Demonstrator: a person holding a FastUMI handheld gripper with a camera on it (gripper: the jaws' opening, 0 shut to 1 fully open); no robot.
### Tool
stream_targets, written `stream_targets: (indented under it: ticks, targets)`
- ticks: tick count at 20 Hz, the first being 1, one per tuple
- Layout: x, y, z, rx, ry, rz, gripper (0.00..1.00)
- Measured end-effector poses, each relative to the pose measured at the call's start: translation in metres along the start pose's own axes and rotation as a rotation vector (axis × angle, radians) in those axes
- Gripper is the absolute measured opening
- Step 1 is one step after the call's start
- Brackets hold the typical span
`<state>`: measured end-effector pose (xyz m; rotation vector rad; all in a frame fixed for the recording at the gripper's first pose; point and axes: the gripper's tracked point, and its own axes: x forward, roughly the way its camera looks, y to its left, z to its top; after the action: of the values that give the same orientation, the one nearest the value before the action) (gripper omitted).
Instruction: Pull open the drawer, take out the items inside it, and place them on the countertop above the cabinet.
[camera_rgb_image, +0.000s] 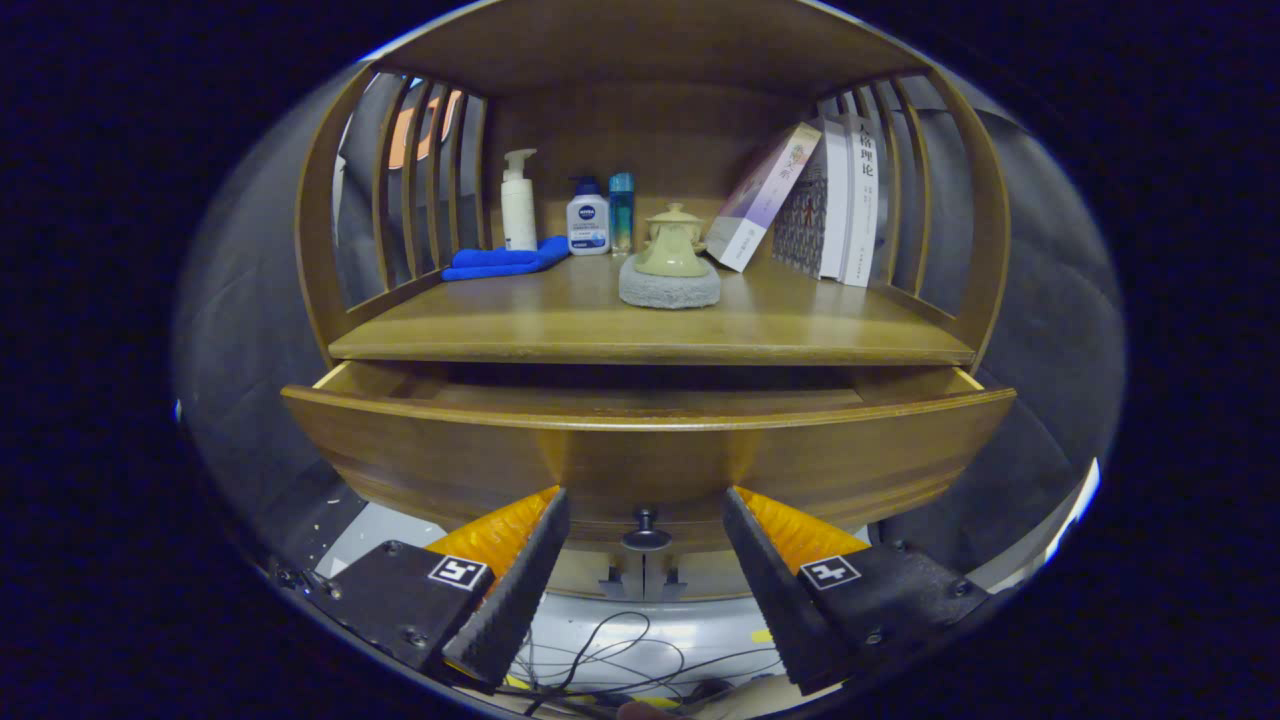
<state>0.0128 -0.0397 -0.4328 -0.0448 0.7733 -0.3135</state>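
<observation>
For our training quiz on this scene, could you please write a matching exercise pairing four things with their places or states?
Things:
1. drawer
2. teapot
3. blue cloth
4. knob

Places or states:
A. between the open gripper fingers, untouched
B. lying beside the white pump bottle
C. pulled partly open under the countertop
D. sitting on a grey pad

Pairs: 1-C, 2-D, 3-B, 4-A
</observation>
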Motion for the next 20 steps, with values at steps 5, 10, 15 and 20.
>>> stream_targets:
  ticks: [5,10,15,20]
  targets:
    - [0.018,-0.001,0.007,-0.068,-0.024,-0.051,0.99]
    - [0.038,-0.001,0.017,-0.069,-0.027,-0.066,1.00]
    - [0.041,0.000,0.016,-0.089,-0.034,-0.089,1.00]
    - [0.037,-0.005,0.016,-0.103,-0.042,-0.061,1.00]
